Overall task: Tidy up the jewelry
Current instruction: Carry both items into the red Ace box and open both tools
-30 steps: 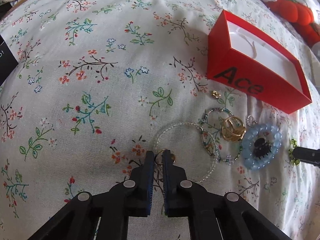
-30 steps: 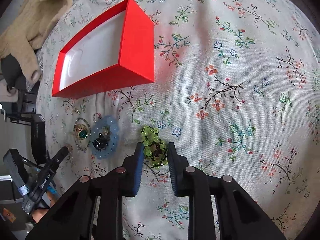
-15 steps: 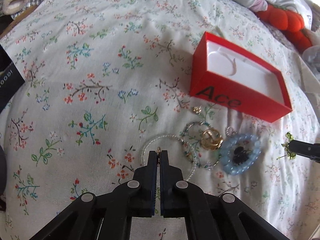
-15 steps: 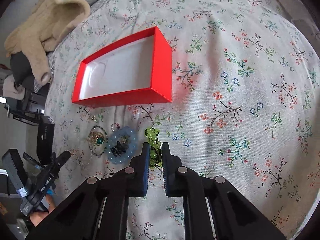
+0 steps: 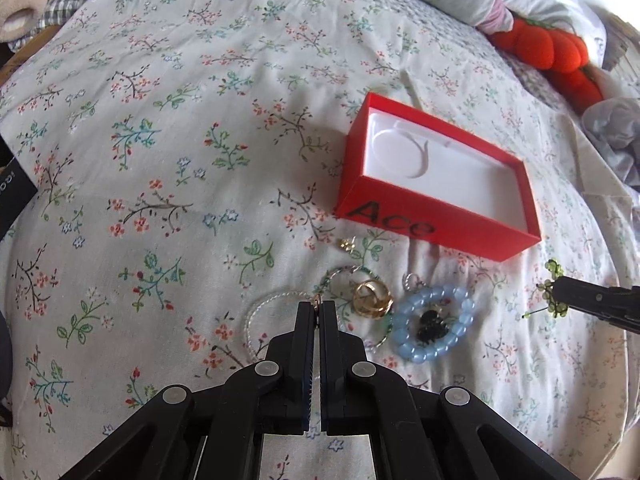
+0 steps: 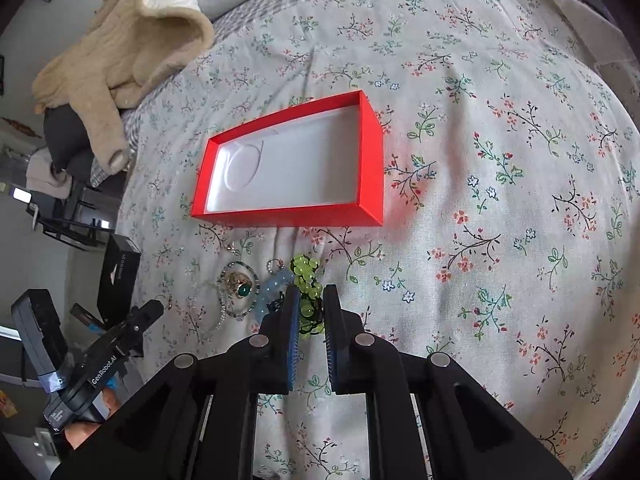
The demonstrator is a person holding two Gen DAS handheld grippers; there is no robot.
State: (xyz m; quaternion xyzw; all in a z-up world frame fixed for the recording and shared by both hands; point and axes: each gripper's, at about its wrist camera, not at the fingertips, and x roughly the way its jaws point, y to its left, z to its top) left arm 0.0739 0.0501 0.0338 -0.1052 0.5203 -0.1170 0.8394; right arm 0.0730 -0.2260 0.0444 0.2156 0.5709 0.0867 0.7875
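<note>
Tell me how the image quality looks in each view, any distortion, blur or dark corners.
Left wrist view: fisheye bulges the floral bedspread; red box lettering is slightly smeared. Right wrist view: dark vignette in the corners, the box casts a reddish glow on the cloth.

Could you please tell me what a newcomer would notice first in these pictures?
Probably the open red cardboard box with its white lining, bright against the floral bedspread. Just before it lies a small heap of jewelry, including a pale blue beaded bracelet. The right gripper holds a green beaded bracelet in its jaws.
</note>
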